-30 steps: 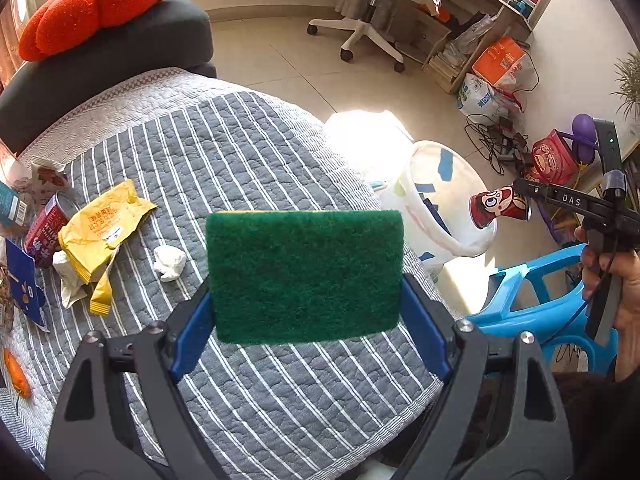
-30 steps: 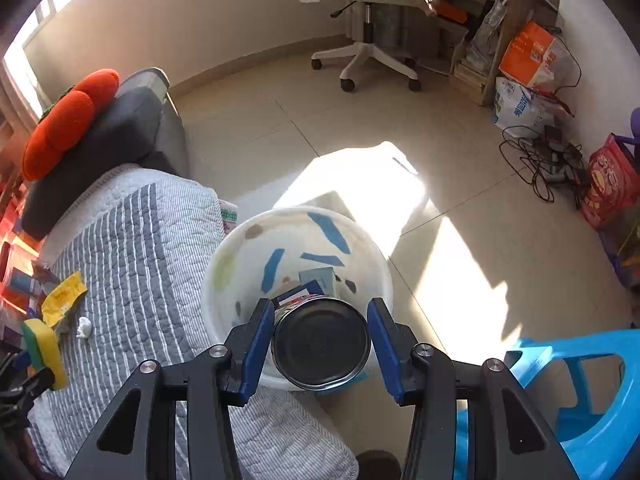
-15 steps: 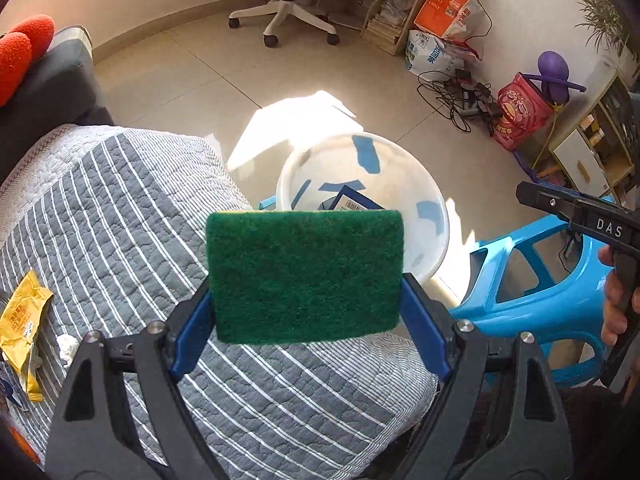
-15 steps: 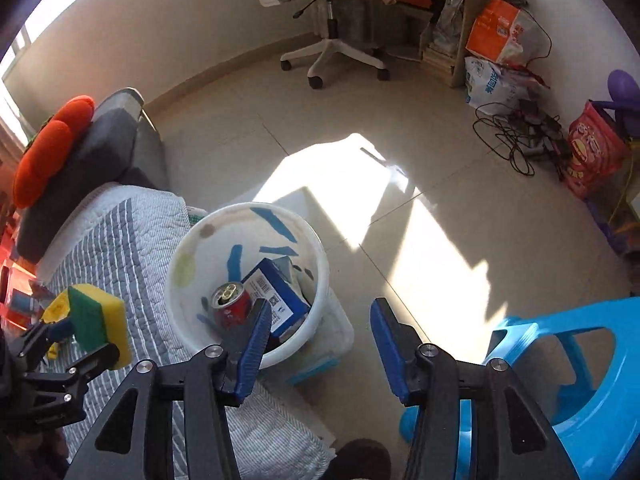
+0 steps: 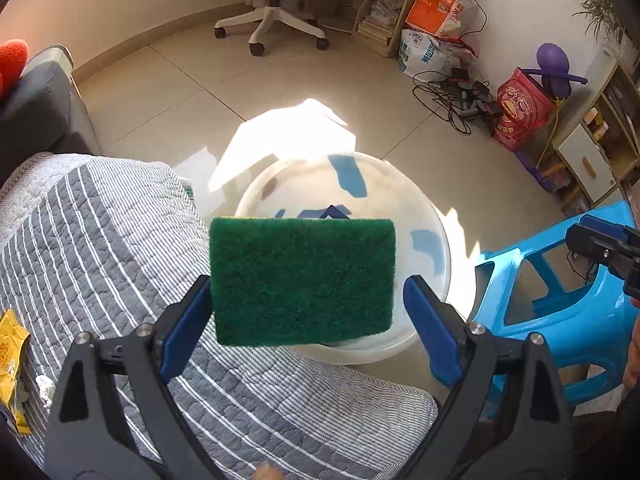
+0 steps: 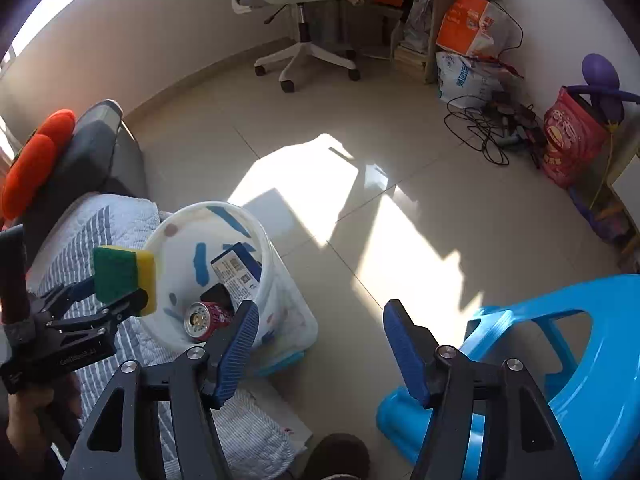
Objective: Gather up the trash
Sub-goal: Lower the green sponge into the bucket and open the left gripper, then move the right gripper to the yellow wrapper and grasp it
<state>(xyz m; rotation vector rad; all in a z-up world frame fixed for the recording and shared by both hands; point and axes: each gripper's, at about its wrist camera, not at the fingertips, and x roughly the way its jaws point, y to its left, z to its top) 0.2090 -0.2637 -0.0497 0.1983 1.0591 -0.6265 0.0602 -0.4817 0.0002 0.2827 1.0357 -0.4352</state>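
A green and yellow sponge (image 5: 302, 280) hangs between the fingers of my left gripper (image 5: 306, 312), over the near rim of the white bin (image 5: 436, 236). The jaws have widened and a gap shows beside the right finger. In the right wrist view the sponge (image 6: 122, 272) sits at the left gripper's tip beside the bin (image 6: 276, 264). The bin holds a red can (image 6: 206, 318) and a blue and white box (image 6: 236, 268). My right gripper (image 6: 318, 344) is open and empty, to the right of the bin above the floor.
The bin stands on the floor against the striped grey bedspread (image 5: 100, 248). A yellow wrapper (image 5: 12, 356) and a white paper ball (image 5: 46, 388) lie on the bedspread at far left. A blue plastic stool (image 6: 540, 344) stands right of the bin. An office chair (image 5: 276, 20) is farther back.
The right gripper opened and the can dropped into the bin, then it drew back right. The left gripper carried the sponge from over the bed to the bin and its jaws widened.
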